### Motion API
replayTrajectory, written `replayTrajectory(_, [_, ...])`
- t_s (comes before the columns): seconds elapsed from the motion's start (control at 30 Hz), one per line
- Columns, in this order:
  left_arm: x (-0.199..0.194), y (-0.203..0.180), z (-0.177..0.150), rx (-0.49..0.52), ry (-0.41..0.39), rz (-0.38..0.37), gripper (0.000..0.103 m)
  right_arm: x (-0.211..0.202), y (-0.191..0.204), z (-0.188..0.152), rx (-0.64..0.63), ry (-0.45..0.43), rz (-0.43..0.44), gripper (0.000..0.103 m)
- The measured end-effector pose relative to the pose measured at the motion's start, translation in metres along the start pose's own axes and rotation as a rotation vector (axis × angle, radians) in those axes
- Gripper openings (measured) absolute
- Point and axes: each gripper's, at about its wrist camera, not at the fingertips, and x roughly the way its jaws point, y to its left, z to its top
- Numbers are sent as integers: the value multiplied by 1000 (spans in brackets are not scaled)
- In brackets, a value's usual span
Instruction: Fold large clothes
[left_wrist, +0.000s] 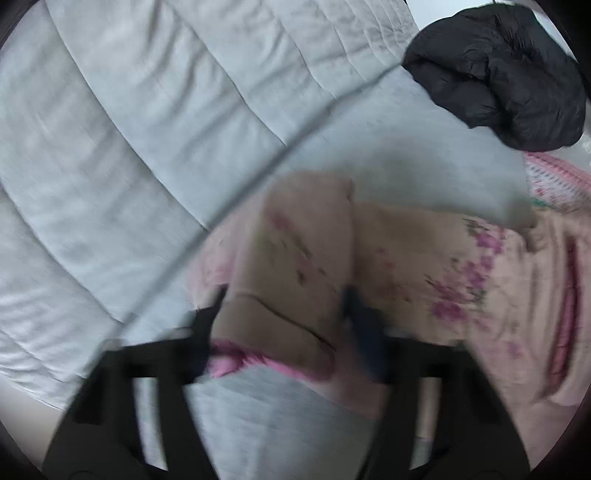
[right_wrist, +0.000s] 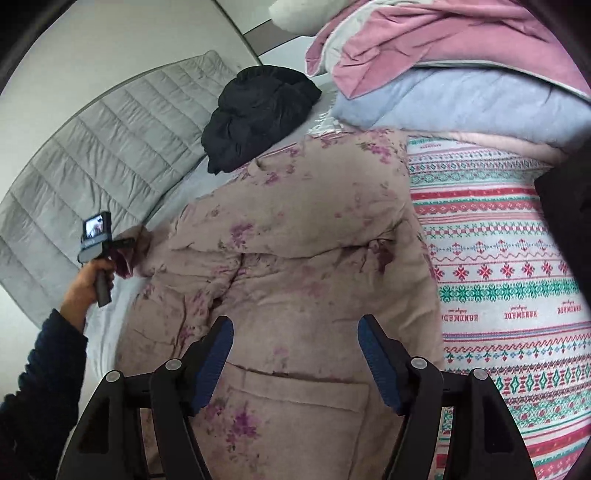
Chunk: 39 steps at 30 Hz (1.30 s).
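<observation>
A large beige padded robe with purple flowers (right_wrist: 295, 236) lies spread on the bed; a patch pocket (right_wrist: 295, 402) sits near me. My right gripper (right_wrist: 295, 336) is open and empty just above the robe. In the left wrist view, blurred by motion, my left gripper (left_wrist: 284, 306) has its fingers either side of the robe's sleeve end (left_wrist: 295, 266) with its pink cuff (left_wrist: 236, 354); the grip is unclear. The left gripper also shows in the right wrist view (right_wrist: 122, 245), at the sleeve by the bed's left side.
A crumpled black garment (right_wrist: 255, 114) lies at the head of the robe, also in the left wrist view (left_wrist: 498, 74). A patterned red-green blanket (right_wrist: 498, 277) lies right of it. Pink and blue bedding (right_wrist: 461, 66) is piled behind. A grey quilted pad (right_wrist: 92, 155) lies left.
</observation>
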Motion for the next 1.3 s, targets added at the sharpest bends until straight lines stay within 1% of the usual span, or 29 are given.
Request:
replayTrajectory(0.07, [0,6,1,-16,6,-58,21,1,-2,0,10,1,-5,71])
replayTrajectory(0.1, [-2,7,1,-9,-1,-68,17,1,-3,0,13,2,-3,71])
replayTrajectory(0.17, [-7,8,1,2,-4,-83,14,2,-3,1,13,3,1,71])
replayTrajectory(0.2, [-13,14,1,-13,-2,-105,14,1,-2,0,10,0,2,71])
replayTrajectory(0.3, [-37,28,4,-64,1,-192,13,-2,-2,2,4,-8,9,71])
replayTrajectory(0.37, [-61,36,8,-93,-3,-265,12,-5,-3,3,9,-15,14,71])
replayTrajectory(0.5, [-137,38,23,-104,-29,-427,12,-10,-9,4,35,-28,18,71])
replayTrajectory(0.53, [-162,34,27,-103,-42,-485,12,-11,-10,4,40,-32,20,71])
replayTrajectory(0.57, [-192,26,32,-98,-54,-555,12,-13,-11,5,44,-37,22,71])
replayTrajectory(0.63, [-233,9,41,-100,-58,-685,12,-14,-13,6,49,-43,20,71])
replayTrajectory(0.67, [-254,-5,46,-102,-50,-761,13,-15,-14,6,53,-45,21,71])
replayTrajectory(0.73, [-283,-33,55,-113,-23,-882,13,-16,-16,6,59,-52,20,71])
replayTrajectory(0.77, [-300,-56,58,-127,-4,-966,15,-17,-18,7,61,-56,13,71])
replayTrajectory(0.8, [-311,-74,60,-141,10,-1025,16,-17,-20,7,67,-58,5,71])
replayTrajectory(0.83, [-321,-96,60,-161,32,-1097,21,-17,-24,8,73,-59,-1,71])
replayTrajectory(0.87, [-328,-119,57,-173,58,-1161,28,-17,-29,9,85,-60,-10,71])
replayTrajectory(0.9, [-335,-144,52,-162,95,-1220,33,-17,-34,9,101,-58,-19,71])
replayTrajectory(0.93, [-339,-168,45,-131,138,-1274,45,-17,-40,10,114,-54,-27,71])
replayTrajectory(0.97, [-343,-194,36,-73,185,-1342,49,-16,-47,11,132,-49,-38,71])
replayTrajectory(1.0, [-345,-208,30,-30,207,-1368,50,-15,-53,12,149,-45,-47,71])
replayTrajectory(1.03, [-348,-222,19,18,213,-1362,50,-14,-58,13,166,-40,-55,71])
replayTrajectory(1.07, [-349,-229,9,52,194,-1337,50,-14,-62,13,178,-34,-60,71])
replayTrajectory(1.13, [-343,-232,-4,91,173,-1320,52,-14,-66,13,186,-30,-60,71])
replayTrajectory(1.2, [-318,-223,-15,86,183,-1280,57,-15,-65,13,175,-33,-58,71])
replayTrajectory(1.3, [-269,-195,-33,29,210,-1162,59,-14,-62,12,165,-28,-52,71])
